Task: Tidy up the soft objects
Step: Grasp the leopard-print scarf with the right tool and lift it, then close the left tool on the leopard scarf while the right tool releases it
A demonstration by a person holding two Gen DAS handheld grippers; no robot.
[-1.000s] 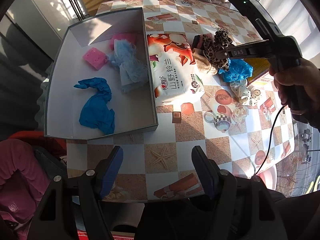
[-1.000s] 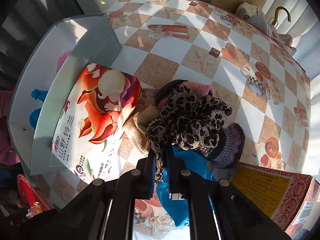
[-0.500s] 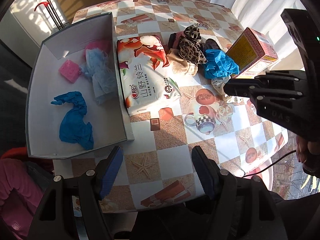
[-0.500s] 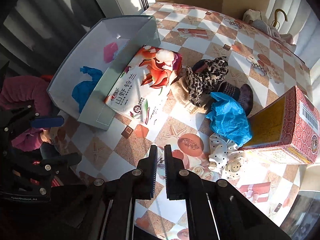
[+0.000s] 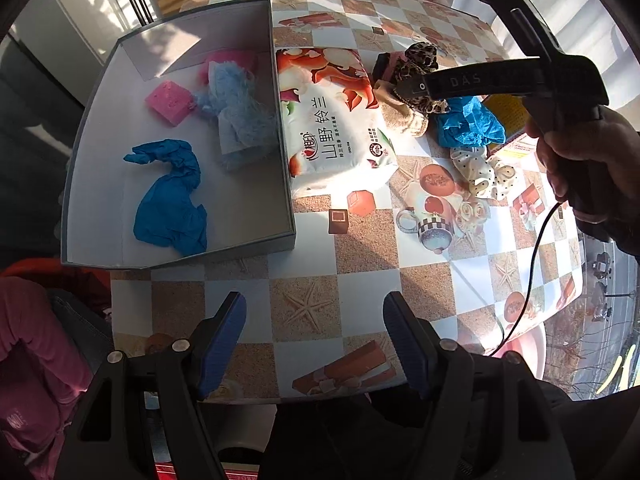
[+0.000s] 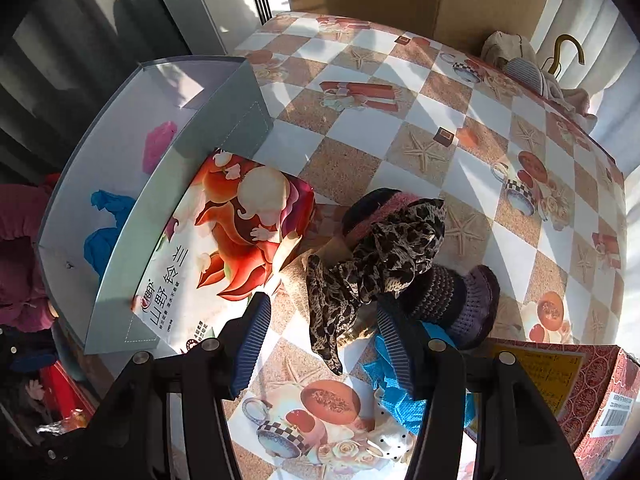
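A grey open box (image 5: 80, 136) holds a blue glove (image 5: 172, 196), a pink sponge (image 5: 168, 100) and a pale blue fluffy cloth (image 5: 240, 108). Beside it lies a tissue pack (image 5: 336, 120) (image 6: 224, 248). A leopard-print scrunchie (image 6: 380, 256) (image 5: 420, 60) sits on a pile with a beige cloth (image 5: 404, 116), a knitted purple piece (image 6: 460, 300), a blue cloth (image 5: 468, 124) and a white dotted scrunchie (image 5: 484, 168). My right gripper (image 6: 324, 332) is open, its jaws either side of the leopard scrunchie's lower end. My left gripper (image 5: 312, 320) is open and empty over the table's near edge.
A red and yellow carton (image 6: 580, 392) stands right of the pile. Clothes and a hanger hook (image 6: 560, 52) lie at the table's far corner. The checkered tablecloth (image 5: 360, 272) covers the table. A pink garment (image 5: 24, 360) is at lower left.
My right gripper has opened and come back down to the leopard scrunchie after pulling away shut half a second ago. The left gripper has shifted slightly and stays open.
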